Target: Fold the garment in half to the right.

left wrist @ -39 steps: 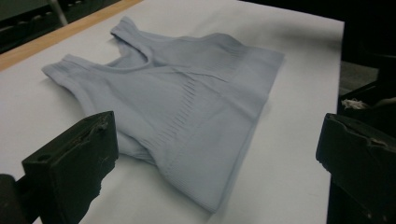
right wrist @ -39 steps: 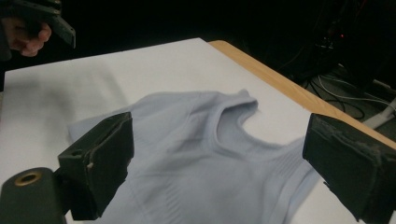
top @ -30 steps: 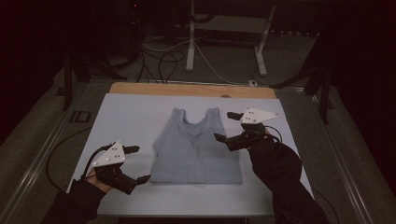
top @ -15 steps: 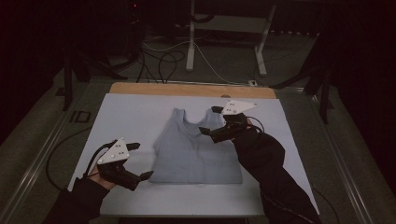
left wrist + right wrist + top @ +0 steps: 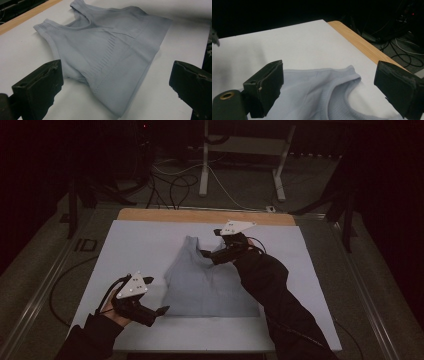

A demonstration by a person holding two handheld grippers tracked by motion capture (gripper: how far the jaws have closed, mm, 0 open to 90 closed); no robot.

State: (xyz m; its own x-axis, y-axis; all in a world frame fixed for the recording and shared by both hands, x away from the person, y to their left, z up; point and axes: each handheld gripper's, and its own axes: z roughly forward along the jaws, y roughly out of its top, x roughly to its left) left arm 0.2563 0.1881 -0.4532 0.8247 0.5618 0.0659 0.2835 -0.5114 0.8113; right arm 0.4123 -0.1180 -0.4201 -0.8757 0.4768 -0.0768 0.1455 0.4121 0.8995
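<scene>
A light grey sleeveless top (image 5: 205,282) lies flat on the white sheet (image 5: 135,245), neck toward the far side. My left gripper (image 5: 156,296) is open just off the top's near left hem corner. In the left gripper view the top (image 5: 107,50) spreads out ahead of the wide-apart jaws of the left gripper (image 5: 117,87). My right gripper (image 5: 210,243) is open over the neckline and hides the right shoulder strap in the high view. In the right gripper view the right gripper (image 5: 329,85) has the top's neck edge (image 5: 342,82) between its jaws, and neither jaw touches the cloth.
The sheet covers a table with a wooden strip (image 5: 200,215) along its far edge. Behind it on the dark floor are cables (image 5: 170,185) and the legs of a white stand (image 5: 205,170). Metal rails (image 5: 45,290) run along the table's sides.
My right gripper has swung left from the top's right side to over its neckline. My left gripper has shifted slightly toward the near left hem corner.
</scene>
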